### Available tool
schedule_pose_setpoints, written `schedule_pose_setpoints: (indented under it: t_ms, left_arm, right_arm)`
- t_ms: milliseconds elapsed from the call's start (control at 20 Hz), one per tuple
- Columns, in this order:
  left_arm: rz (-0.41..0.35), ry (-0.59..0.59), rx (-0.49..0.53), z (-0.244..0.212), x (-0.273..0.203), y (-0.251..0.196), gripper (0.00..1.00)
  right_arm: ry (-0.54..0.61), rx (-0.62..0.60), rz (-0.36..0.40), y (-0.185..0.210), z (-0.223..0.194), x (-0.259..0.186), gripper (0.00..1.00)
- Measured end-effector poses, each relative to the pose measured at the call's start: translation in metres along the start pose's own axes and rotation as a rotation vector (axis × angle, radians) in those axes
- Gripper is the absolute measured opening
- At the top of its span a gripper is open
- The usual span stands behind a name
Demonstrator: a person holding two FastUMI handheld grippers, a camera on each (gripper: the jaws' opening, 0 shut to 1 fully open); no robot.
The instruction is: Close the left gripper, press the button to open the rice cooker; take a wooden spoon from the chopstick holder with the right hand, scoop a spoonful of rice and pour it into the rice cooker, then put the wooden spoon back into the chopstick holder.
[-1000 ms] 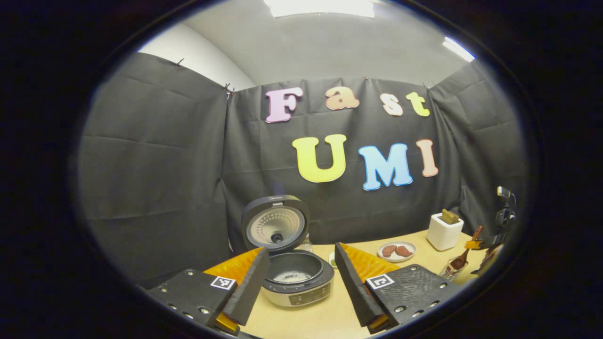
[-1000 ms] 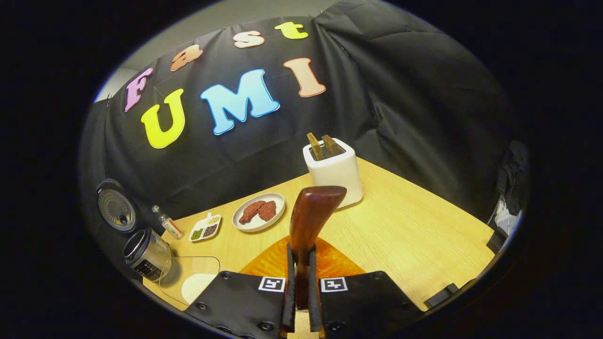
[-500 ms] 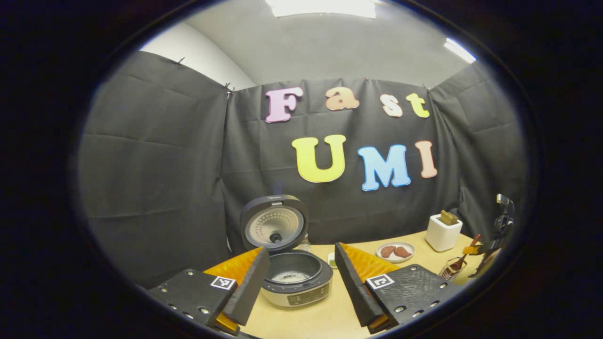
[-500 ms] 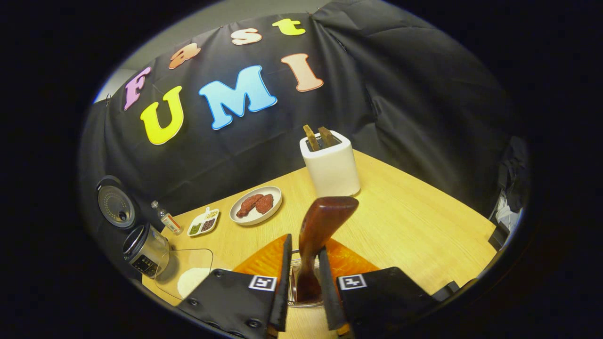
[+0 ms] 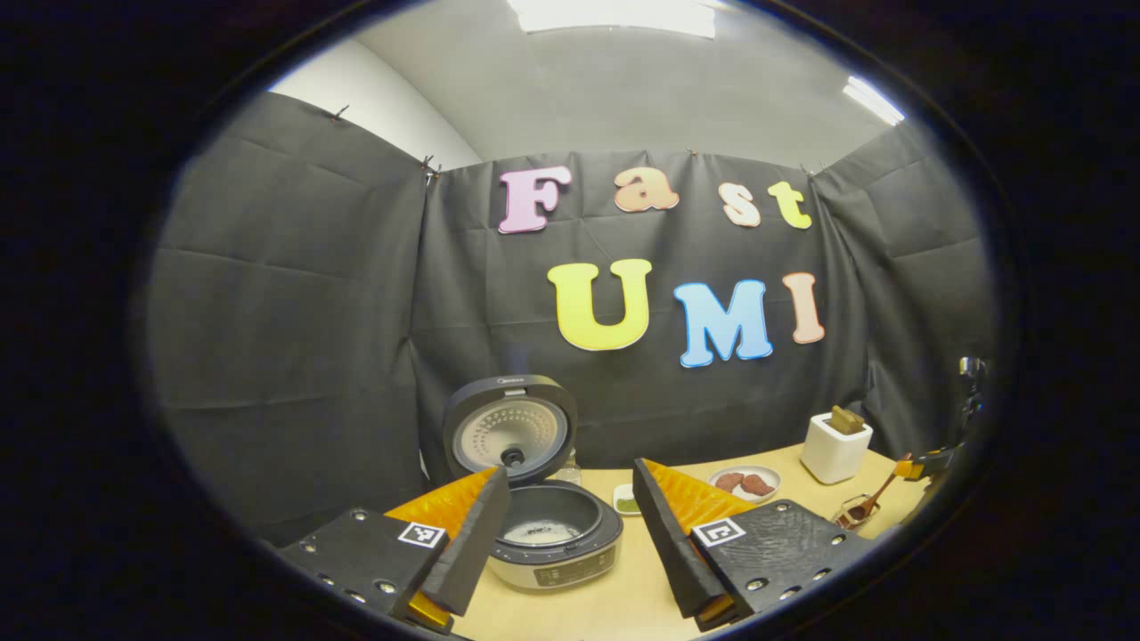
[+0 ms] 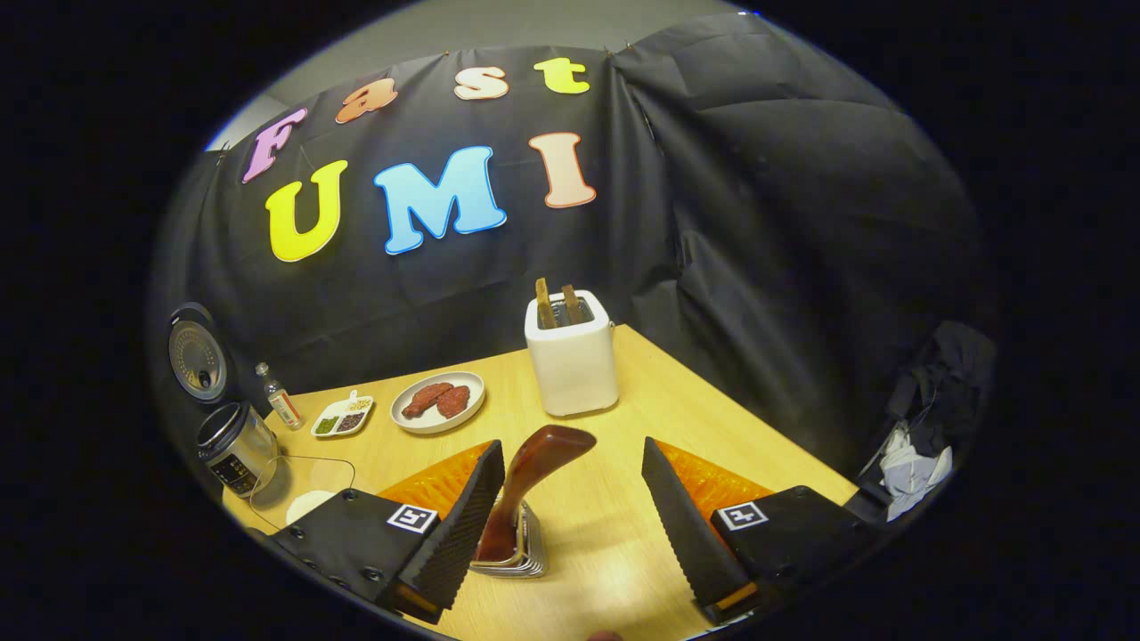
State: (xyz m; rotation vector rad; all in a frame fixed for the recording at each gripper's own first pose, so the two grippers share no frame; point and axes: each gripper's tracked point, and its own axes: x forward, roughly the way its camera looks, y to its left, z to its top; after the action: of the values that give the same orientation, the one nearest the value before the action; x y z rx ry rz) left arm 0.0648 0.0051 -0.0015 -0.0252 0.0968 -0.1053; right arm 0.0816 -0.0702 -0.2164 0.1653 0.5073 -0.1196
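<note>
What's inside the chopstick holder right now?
The wooden spoon stands in the chopstick holder, handle up and leaning toward the right tool's left finger. The tool is open, not gripping it. The spoon's bowl is hidden inside the holder.

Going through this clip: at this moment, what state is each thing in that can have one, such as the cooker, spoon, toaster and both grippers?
Rice cooker: lid up, pot open, some rice inside.
Wooden spoon: standing in the chopstick holder, leaning, released.
Right gripper: open, fingers apart around the spoon.
Left gripper: open, holding nothing.
Toaster: two slices sticking up.
Plate: two pieces of meat on it.
</note>
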Motion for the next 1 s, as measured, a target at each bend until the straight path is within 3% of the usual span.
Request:
schedule_pose_setpoints:
  t_ms: [550,1000]
  left_arm:
    - [0.045,-0.057,-0.004,0.046,0.096,0.048,0.85]
    - [0.09,-0.101,0.014,0.083,0.201,0.097,0.84]
  right_arm:
    - [-0.184,-0.104,-0.039,0.008,0.085,-0.071,0.98]
    - [-0.23,-0.089,-0.064,0.042,0.088,-0.091,0.98]
